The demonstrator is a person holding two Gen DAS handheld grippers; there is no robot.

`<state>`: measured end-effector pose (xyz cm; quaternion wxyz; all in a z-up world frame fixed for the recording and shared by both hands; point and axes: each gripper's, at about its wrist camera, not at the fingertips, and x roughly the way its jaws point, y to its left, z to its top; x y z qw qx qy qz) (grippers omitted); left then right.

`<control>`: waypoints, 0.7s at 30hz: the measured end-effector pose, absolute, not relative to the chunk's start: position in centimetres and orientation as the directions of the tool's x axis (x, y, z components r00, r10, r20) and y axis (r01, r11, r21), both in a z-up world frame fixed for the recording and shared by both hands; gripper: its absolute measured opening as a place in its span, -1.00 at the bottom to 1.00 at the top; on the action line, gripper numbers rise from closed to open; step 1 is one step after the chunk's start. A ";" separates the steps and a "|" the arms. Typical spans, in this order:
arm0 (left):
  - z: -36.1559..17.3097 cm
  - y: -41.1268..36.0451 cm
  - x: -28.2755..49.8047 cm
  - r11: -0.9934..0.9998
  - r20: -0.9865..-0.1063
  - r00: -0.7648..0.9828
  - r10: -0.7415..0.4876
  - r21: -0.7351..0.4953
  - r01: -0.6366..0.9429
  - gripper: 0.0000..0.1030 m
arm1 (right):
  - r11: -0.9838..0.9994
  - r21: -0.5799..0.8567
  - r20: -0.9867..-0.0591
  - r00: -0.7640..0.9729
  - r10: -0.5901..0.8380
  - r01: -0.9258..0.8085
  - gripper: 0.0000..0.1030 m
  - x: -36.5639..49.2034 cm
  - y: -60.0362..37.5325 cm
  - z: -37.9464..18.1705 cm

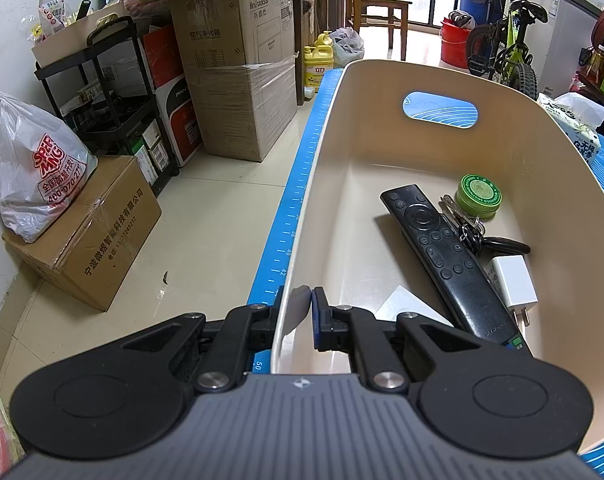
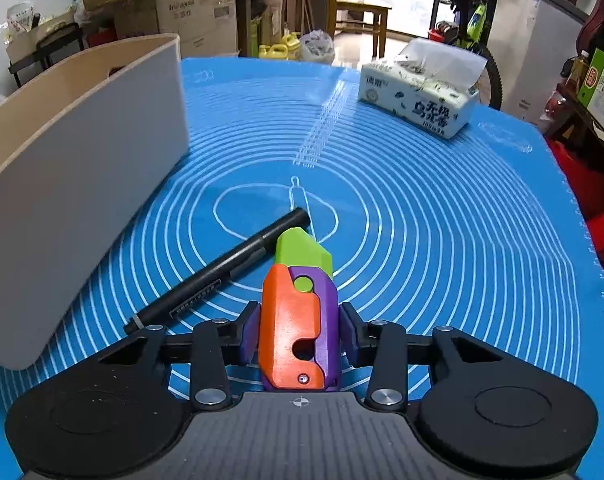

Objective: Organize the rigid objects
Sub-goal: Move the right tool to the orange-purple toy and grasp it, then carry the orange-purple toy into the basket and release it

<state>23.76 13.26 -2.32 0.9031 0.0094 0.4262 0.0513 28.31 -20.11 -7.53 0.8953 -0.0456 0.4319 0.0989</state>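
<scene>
Four items lie in the beige oval plastic bin (image 1: 442,80): a long black remote control (image 1: 442,256), a bunch of keys with a black fob (image 1: 474,232), a round green tin (image 1: 478,196) at the far right, and a white plug-in charger (image 1: 514,288) just right of the remote. The left hand-held gripper (image 1: 298,312) is clenched on the bin's near rim, one finger outside, one inside. On the worktop's blue silicone mat (image 2: 462,240), right of the bin, sits an orange, purple and green plastic toy knife (image 2: 298,312), between the fingers of the right hand-held gripper (image 2: 300,332), whose pads flank its sides; firm contact cannot be told. Its long axis runs near to far, green tip pointing far. A black marker pen (image 2: 222,268) lies diagonally just left, its far end touching the toy's green tip.
</scene>
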 end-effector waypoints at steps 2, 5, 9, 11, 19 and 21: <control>-2.3 13.3 23.8 0.995 -0.769 0.631 0.100 0.060 -0.085 -0.77 | 0.977 0.005 -0.773 0.619 0.140 -0.215 -0.11 28.0 -20.2 -6.9; -2.3 13.3 23.8 0.995 -0.769 0.631 0.100 0.060 -0.085 -0.77 | 0.977 0.006 -0.752 0.643 0.146 -0.214 -0.11 27.5 -20.2 -5.8; -2.3 13.3 23.8 0.995 -0.769 0.631 0.100 0.060 -0.085 -0.77 | 0.974 0.002 -0.720 0.675 0.159 -0.227 -0.11 26.8 -19.8 -3.9; -2.3 13.3 23.8 0.995 -0.769 0.631 0.100 0.060 -0.085 -0.77 | 0.972 -0.002 -0.702 0.693 0.167 -0.236 -0.11 26.6 -19.4 -2.8; -2.3 13.3 23.8 0.995 -0.769 0.631 0.100 0.059 -0.085 -0.77 | 0.947 0.004 -0.597 0.759 0.259 -0.320 -0.11 25.4 -15.9 2.1; -2.3 13.3 23.7 0.995 -0.769 0.632 0.098 0.057 -0.085 -0.76 | 0.938 0.009 -0.576 0.765 0.287 -0.345 -0.11 25.2 -14.8 3.1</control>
